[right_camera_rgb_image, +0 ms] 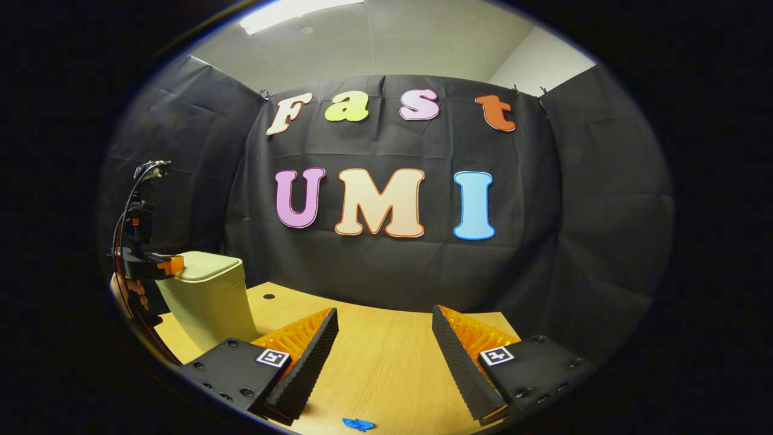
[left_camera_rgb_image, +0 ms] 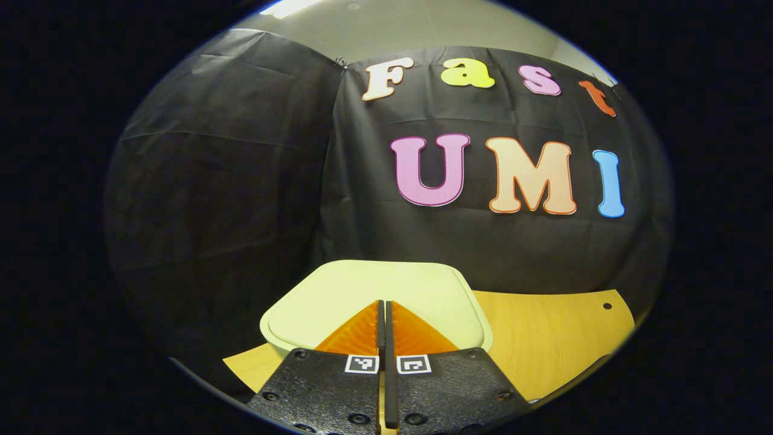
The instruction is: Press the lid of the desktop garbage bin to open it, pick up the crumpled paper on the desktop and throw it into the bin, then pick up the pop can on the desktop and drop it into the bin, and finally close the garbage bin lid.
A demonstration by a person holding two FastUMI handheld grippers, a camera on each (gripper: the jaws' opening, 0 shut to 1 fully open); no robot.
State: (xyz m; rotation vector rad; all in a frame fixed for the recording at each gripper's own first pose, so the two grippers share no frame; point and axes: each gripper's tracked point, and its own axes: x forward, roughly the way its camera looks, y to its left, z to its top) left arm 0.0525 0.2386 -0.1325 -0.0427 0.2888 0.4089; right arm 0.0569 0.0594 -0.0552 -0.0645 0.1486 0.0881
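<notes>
In the left gripper view, the left gripper [left_camera_rgb_image: 384,311] is seen with its fingers brought together, only a thin slit left between them and nothing held. Its tips are placed over the near part of the bin lid [left_camera_rgb_image: 362,290]; whether the lid is actually touched cannot be told. The lid is seen lying flat and closed on the bin. To the right of the fingers and beyond the bin, the bare wooden table [left_camera_rgb_image: 555,338] is seen, with a small dark hole [left_camera_rgb_image: 607,306] near its far edge.

In the right gripper view, the right gripper [right_camera_rgb_image: 384,344] is held wide open above the table [right_camera_rgb_image: 386,362], with nothing between its fingers. Just below the gap, at the near edge of the view, a small blue scrap [right_camera_rgb_image: 359,425] is seen lying on the wood. Well off to the left of the fingers, the bin [right_camera_rgb_image: 208,299] is seen standing upright on the table, its lid down. The left gripper [right_camera_rgb_image: 172,264] is seen against the left rim of that lid, with a hand [right_camera_rgb_image: 130,293] behind it and cables rising above it. A dark hole [right_camera_rgb_image: 269,296] in the table is seen just right of the bin.
</notes>
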